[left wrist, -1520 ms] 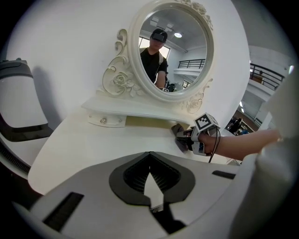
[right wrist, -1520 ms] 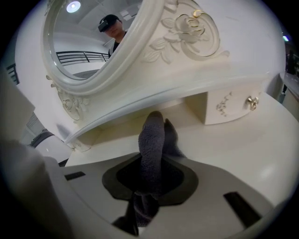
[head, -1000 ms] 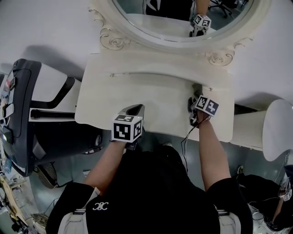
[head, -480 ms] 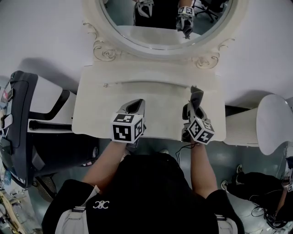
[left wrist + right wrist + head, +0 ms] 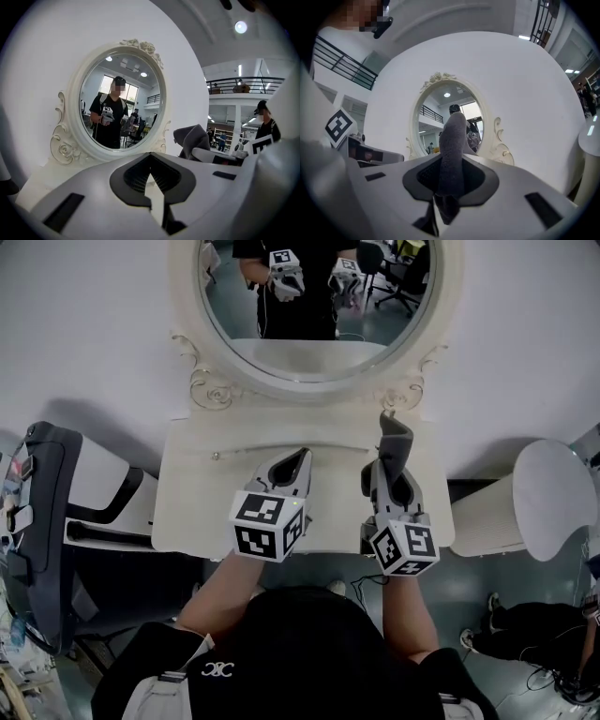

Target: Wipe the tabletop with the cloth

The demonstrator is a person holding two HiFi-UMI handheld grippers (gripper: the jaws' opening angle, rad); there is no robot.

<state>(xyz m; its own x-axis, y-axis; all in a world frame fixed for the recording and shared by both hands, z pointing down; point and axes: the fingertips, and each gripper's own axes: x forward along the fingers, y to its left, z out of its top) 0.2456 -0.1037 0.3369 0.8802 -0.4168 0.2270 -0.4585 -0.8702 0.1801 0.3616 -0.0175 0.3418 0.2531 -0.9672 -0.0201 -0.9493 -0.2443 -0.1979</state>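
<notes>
A grey cloth [image 5: 395, 439] sticks out of my right gripper [image 5: 391, 468], which is shut on it above the right part of the white tabletop [image 5: 197, 507]. In the right gripper view the cloth [image 5: 453, 147] stands upright between the jaws, in front of the mirror. My left gripper [image 5: 299, 458] hovers over the table's middle, shut with nothing in it. The left gripper view shows its jaws [image 5: 151, 182] together and the cloth [image 5: 192, 138] off to the right. Neither gripper appears to touch the tabletop.
An ornate oval mirror [image 5: 309, 324] rises from the table's back edge against a white wall. A dark padded machine [image 5: 42, 521] stands to the left. A white round stool [image 5: 553, 507] stands to the right. The person's legs are at the front edge.
My right gripper has come in from the table's right front corner toward the middle and risen, with the cloth in it. The left gripper rose slightly. The head view tilted up toward the mirror.
</notes>
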